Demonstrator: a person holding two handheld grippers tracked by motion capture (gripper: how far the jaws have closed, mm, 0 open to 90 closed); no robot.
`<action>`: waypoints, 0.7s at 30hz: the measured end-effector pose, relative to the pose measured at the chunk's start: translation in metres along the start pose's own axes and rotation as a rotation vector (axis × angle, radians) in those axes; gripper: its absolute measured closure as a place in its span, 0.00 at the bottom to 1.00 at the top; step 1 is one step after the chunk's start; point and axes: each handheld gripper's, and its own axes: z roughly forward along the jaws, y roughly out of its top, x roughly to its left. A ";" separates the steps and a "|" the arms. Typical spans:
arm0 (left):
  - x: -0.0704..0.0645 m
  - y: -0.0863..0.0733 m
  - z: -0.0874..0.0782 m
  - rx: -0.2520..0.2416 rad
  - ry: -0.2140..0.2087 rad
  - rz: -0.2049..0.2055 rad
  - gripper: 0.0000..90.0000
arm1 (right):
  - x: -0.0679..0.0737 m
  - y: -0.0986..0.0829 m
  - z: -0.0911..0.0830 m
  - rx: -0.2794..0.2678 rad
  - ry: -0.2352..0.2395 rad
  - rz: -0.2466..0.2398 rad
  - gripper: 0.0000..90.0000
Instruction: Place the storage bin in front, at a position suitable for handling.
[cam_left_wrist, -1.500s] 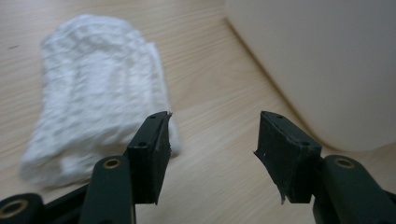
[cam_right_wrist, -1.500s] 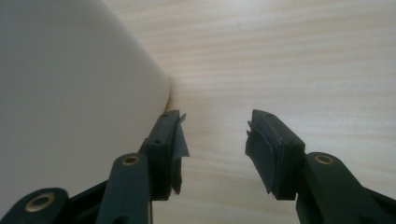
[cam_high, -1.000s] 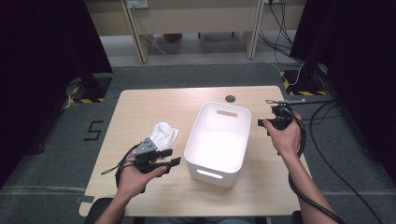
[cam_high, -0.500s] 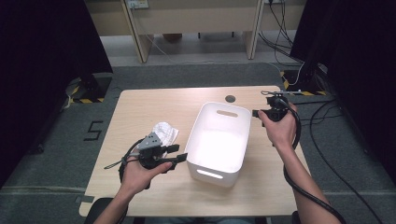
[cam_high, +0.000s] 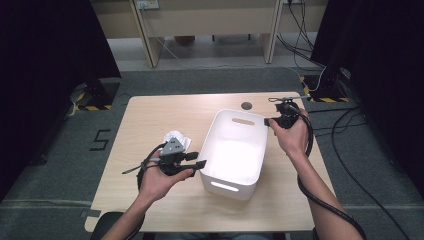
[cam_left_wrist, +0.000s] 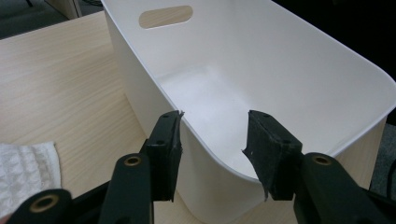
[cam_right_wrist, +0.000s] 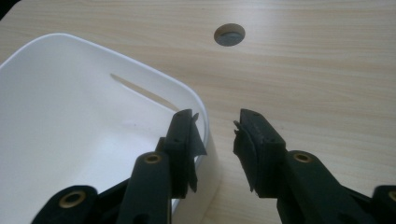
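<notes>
Both grippers, left (cam_high: 199, 163) and right (cam_high: 267, 121), now straddle the bin's (cam_high: 235, 150) rim, jaws spread, not yet pinching.

Tubs: I count one white tub (cam_high: 234, 150) on the table (cam_high: 160, 117).
Handle slots: I see two in the tub, one in its far wall (cam_high: 243, 121) and one in its near wall (cam_high: 224, 186).
Cloths: one crumpled white cloth (cam_high: 176, 138), on the table just left of the tub.
Grippers: two, the left gripper (cam_high: 199, 160) at the tub's left wall and the right gripper (cam_high: 266, 121) at its far right corner.
Jaws: I count two black jaws on each gripper, four in all.
Hands: two, one on each gripper.
Table holes: one round grommet hole (cam_high: 246, 106), beyond the tub's far wall.
</notes>
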 end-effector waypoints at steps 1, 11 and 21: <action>0.000 0.001 0.001 0.010 0.010 0.015 0.63 | 0.000 0.001 0.001 0.004 -0.004 0.001 0.75; 0.000 0.005 0.007 0.061 0.048 0.043 0.72 | 0.004 0.003 0.007 0.031 -0.009 -0.032 0.84; 0.027 0.017 0.011 0.099 0.110 0.085 0.83 | 0.005 0.001 0.004 0.061 -0.008 -0.041 0.91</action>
